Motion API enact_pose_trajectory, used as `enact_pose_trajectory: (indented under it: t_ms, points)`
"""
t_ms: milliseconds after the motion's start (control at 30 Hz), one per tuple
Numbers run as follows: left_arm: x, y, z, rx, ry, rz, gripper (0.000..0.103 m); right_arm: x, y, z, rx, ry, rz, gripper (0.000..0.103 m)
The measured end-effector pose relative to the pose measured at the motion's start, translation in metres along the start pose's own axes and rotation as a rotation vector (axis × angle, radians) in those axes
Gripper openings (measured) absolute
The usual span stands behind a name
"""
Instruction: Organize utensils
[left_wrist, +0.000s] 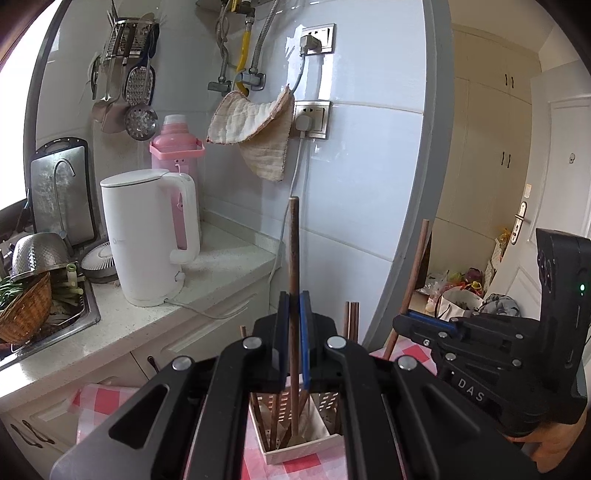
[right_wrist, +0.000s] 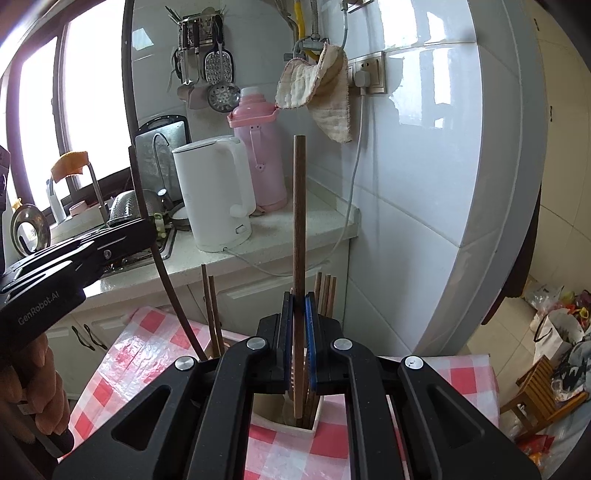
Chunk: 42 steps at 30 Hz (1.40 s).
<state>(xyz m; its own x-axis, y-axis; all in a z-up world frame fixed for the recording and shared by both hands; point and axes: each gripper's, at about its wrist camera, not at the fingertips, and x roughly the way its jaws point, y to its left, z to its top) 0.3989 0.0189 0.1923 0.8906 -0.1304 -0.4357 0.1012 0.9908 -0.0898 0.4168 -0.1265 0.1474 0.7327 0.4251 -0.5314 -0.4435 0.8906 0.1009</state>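
Both tongs pinched upright chopsticks: the left tongs (left_wrist: 294, 314) one stick (left_wrist: 293, 258), the right tongs (right_wrist: 299, 317) another (right_wrist: 299, 221), each directly above the holder (left_wrist: 295, 443).

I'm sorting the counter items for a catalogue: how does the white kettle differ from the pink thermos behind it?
The white kettle is white, broad and squat with a flat lid; the pink thermos is pink, taller and narrower, with a stepped cap. The kettle stands nearer the counter's front edge and has a cord trailing from its base; the thermos stands against the tiled wall, and no cord shows on it. Both stand upright on the counter.
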Motion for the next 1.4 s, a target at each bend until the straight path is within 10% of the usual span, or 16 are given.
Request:
enact_pose_trajectory:
  t_ms: [500,667,1067,1400]
  points:
    - [0.055,-0.011,-0.035,0.016,0.191,0.007,0.007,0.051,-0.005,-0.031,0.035,0.143,0.035,0.008]
    - [0.058,-0.009,-0.039,0.022,0.209,0.014,0.021,0.050,-0.004,-0.033,-0.007,0.141,-0.009,0.039]
    - [-0.018,0.004,-0.056,-0.009,0.141,0.009,0.048,-0.023,-0.016,-0.067,-0.001,0.011,-0.111,0.069]
    - [-0.088,0.004,-0.152,-0.037,0.078,-0.007,0.082,-0.076,-0.007,-0.175,0.052,-0.102,-0.093,0.076]
